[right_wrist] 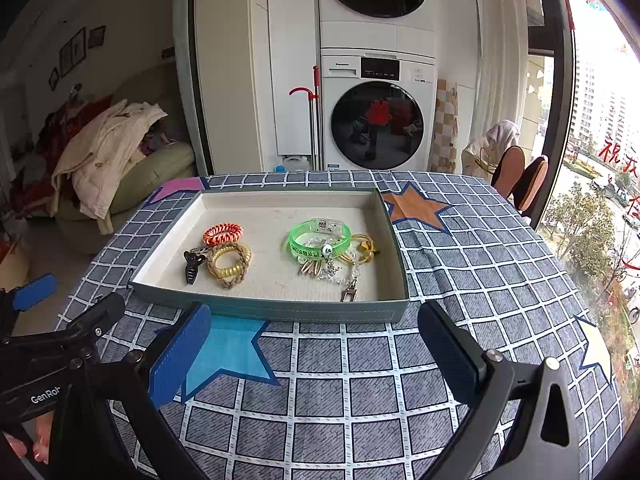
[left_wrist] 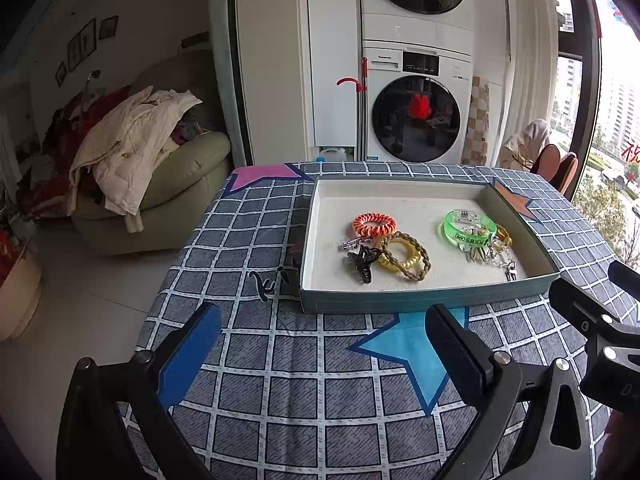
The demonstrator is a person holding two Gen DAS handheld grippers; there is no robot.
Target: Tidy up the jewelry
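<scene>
A shallow grey-green box (left_wrist: 424,299) (right_wrist: 280,310) with a white lining sits on the checked tablecloth. Inside lie an orange coil hair tie (left_wrist: 374,223) (right_wrist: 223,233), a yellow coil tie ringed by a braided brown band (left_wrist: 404,255) (right_wrist: 229,265), a black hair clip (left_wrist: 362,263) (right_wrist: 193,266), a green translucent bangle (left_wrist: 469,230) (right_wrist: 319,239), and a tangle of clear beads with a metal clasp (left_wrist: 502,258) (right_wrist: 340,276). My left gripper (left_wrist: 324,346) and right gripper (right_wrist: 314,344) hover open just in front of the box, both empty.
The table (right_wrist: 360,400) wears a blue-grey grid cloth with coloured stars. Beyond it stand stacked washing machines (left_wrist: 416,108), a clothes-piled armchair (left_wrist: 152,168) at left, and chairs (right_wrist: 520,178) by a window at right. The other gripper's body (left_wrist: 600,328) shows at the right edge.
</scene>
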